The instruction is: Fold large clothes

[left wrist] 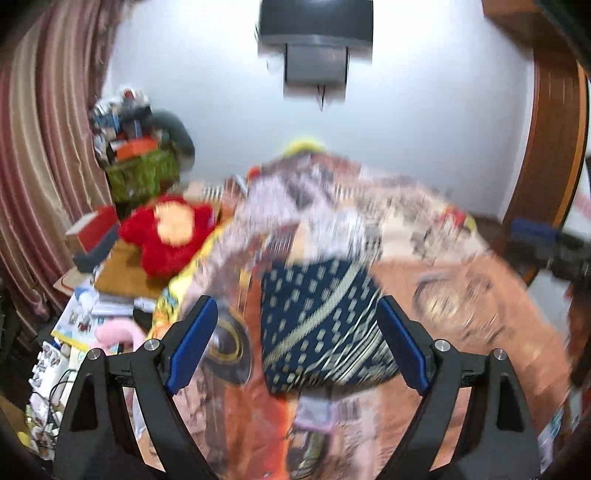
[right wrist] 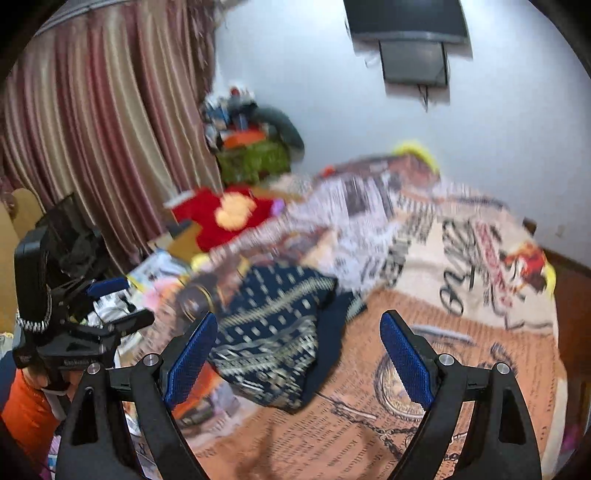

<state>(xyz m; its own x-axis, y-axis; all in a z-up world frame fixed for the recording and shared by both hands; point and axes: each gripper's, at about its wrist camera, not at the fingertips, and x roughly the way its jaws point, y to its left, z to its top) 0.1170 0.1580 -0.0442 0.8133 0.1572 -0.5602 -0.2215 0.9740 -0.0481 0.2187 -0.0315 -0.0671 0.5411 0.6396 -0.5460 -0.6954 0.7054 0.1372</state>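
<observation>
Presently, as seen from the bedside:

Left gripper (left wrist: 297, 341): fingers spread wide, blue pads (left wrist: 192, 345) facing each other with nothing between them touching; it holds nothing and hovers above the bed.

Right gripper (right wrist: 299, 358): likewise spread wide and holding nothing; its blue pads (right wrist: 404, 360) stand apart over the bedspread.

Navy patterned garment (left wrist: 319, 325): lies folded into a compact block on the bed, dark blue with pale dots and striped bands. In the left wrist view it sits ahead of and between the open fingers. In the right wrist view (right wrist: 275, 332) it lies toward the left finger, its edge overhanging slightly.

Bedspread (right wrist: 369, 435): orange and cream with printed lettering and a pocket-watch motif; it covers the bed under the garment.

White printed cloth (right wrist: 354, 214): rumpled heap beyond the garment, farther up the bed; detail blurred.

Red plush toy (left wrist: 168, 232): beside the bed on a cluttered stack, near the striped curtain (left wrist: 40, 155).

Wall-mounted screen (left wrist: 316, 22): high on the white wall.

Image quality: both views smeared by motion.
</observation>
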